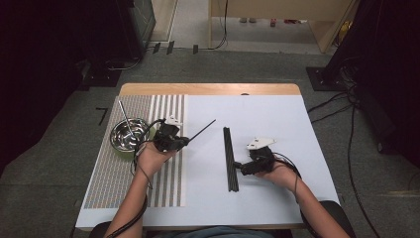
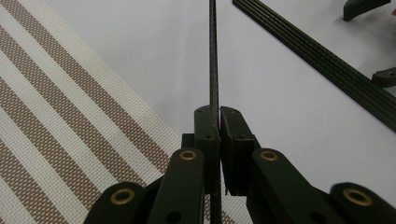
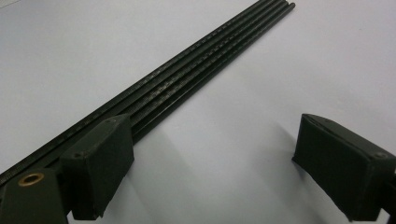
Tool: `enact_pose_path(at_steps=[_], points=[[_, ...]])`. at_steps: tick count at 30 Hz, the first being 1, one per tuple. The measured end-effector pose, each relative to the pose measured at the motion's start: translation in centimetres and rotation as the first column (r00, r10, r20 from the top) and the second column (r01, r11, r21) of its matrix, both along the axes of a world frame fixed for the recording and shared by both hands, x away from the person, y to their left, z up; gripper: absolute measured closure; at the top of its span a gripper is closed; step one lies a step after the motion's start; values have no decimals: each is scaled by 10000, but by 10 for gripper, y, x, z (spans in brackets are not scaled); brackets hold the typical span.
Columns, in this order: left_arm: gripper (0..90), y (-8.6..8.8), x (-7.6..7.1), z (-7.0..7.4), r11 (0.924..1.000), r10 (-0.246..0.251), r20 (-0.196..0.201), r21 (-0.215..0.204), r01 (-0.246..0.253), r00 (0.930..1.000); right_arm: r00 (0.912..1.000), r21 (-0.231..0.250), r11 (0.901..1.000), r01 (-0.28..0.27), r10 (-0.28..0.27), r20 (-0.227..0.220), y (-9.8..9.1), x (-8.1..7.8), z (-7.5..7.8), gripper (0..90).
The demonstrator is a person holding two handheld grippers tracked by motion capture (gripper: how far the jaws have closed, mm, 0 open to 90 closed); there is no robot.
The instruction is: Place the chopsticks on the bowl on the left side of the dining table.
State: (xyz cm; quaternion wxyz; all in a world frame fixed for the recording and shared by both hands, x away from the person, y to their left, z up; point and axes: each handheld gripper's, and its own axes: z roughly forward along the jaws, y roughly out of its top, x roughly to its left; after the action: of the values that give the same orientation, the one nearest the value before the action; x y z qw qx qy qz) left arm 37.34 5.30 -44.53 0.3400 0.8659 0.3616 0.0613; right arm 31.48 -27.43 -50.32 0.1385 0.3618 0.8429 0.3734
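My left gripper (image 1: 185, 142) is shut on a thin black rod (image 1: 202, 130) that points away toward the upper right above the white sheet. In the left gripper view the rod (image 2: 214, 56) runs straight up from between the closed pads of the gripper (image 2: 219, 113). Several more black rods (image 1: 229, 158) lie side by side in a row on the sheet at mid-table. My right gripper (image 1: 241, 167) stands open just right of that row, low on the table. In the right gripper view its left pad (image 3: 100, 158) sits beside the rods (image 3: 196, 65), with nothing between the jaws of the gripper (image 3: 215, 140).
A steel bowl (image 1: 130, 135) with a thin metal stick (image 1: 125, 115) leaning in it stands on the striped mat (image 1: 168, 183) at the left. The white sheet (image 1: 267, 119) covers the rest of the table. Cables trail on the floor at the right.
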Motion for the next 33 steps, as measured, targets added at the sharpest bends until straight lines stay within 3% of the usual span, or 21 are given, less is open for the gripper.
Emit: enact_pose_path(at_steps=[17,33], points=[[874,18,-1,9,9994,176,100,295,-179,9998,10000,4,10000,14,-14,-15,0,0,0,114],[874,35,0,13,9991,393,95,159,-395,9992,10000,6,10000,15,-15,-17,0,0,0,114]])
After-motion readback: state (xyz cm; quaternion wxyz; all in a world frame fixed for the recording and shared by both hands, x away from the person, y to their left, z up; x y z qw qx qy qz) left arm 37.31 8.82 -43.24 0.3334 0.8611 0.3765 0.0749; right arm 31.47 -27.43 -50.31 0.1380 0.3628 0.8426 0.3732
